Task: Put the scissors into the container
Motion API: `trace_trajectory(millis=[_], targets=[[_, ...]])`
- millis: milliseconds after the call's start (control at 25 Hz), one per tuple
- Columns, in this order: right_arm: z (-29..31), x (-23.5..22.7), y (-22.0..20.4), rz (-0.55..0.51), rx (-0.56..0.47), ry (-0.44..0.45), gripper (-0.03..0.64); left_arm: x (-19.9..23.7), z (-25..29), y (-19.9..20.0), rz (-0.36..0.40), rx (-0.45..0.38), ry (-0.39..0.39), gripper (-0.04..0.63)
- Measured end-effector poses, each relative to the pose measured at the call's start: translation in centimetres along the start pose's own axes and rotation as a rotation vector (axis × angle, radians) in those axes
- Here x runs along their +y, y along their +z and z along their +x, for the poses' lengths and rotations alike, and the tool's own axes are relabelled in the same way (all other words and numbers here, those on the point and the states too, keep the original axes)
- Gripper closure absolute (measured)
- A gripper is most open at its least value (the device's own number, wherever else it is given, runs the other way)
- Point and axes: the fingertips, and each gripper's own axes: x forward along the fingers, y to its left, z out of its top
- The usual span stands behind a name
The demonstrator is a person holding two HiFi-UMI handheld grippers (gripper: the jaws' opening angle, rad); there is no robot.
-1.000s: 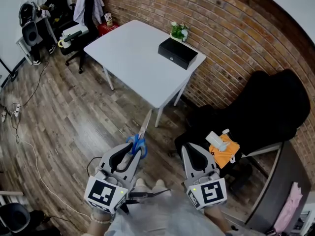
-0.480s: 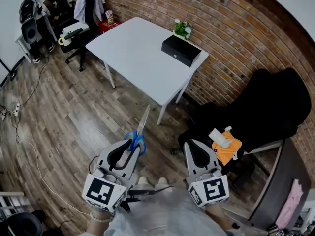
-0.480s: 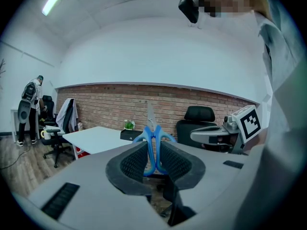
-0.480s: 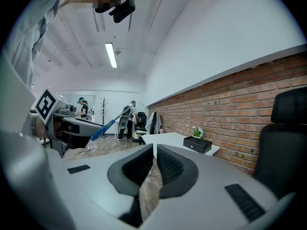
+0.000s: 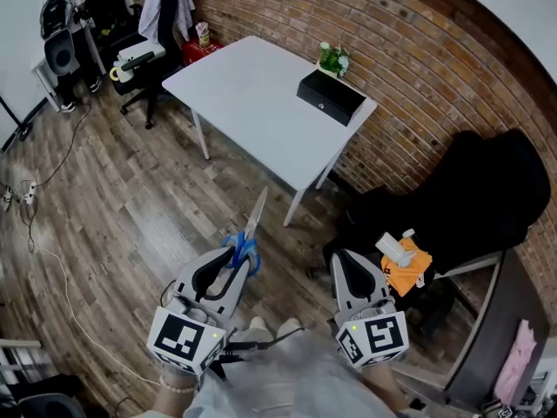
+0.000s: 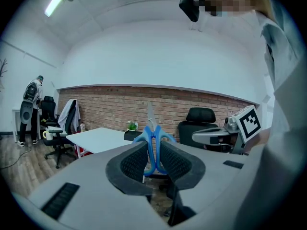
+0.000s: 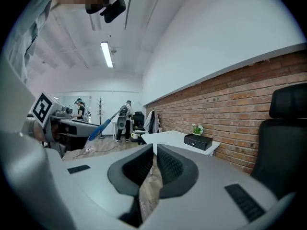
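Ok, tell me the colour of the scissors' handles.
Blue. The scissors show best in the left gripper view.

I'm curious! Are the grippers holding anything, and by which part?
The left gripper grips the scissors by their blue handles; the right gripper holds nothing.

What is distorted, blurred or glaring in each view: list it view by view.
Head view: fisheye bows the brick wall into an arc; light even, no glare. Left gripper view: black corners, a bright ceiling light top left, a mosaic patch up top, the scissors sharp. Right gripper view: the same black corners and mosaic patch, the wall's courses curving.
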Motion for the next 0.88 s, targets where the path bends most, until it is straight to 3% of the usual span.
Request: trace_trajectory(millis=[240,520,880], targets=[[0.0,1.4,-0.2,-0.012,0.006,-0.006,0.565,0.6,-1.3,-0.3,0.003,-0.005,-0.006,0.499],[0.7,2.6,-0.4,-0.114,0.031,0.012,0.565,1.5,-1.6,-0.5,-0.004,-0.015,0.002,0.499],[5.4,1.6,-0.3,-0.086,0.026,0.054,0.565,3.9,1.3,-0.5,-0.003,-0.007,0.009,0.499]])
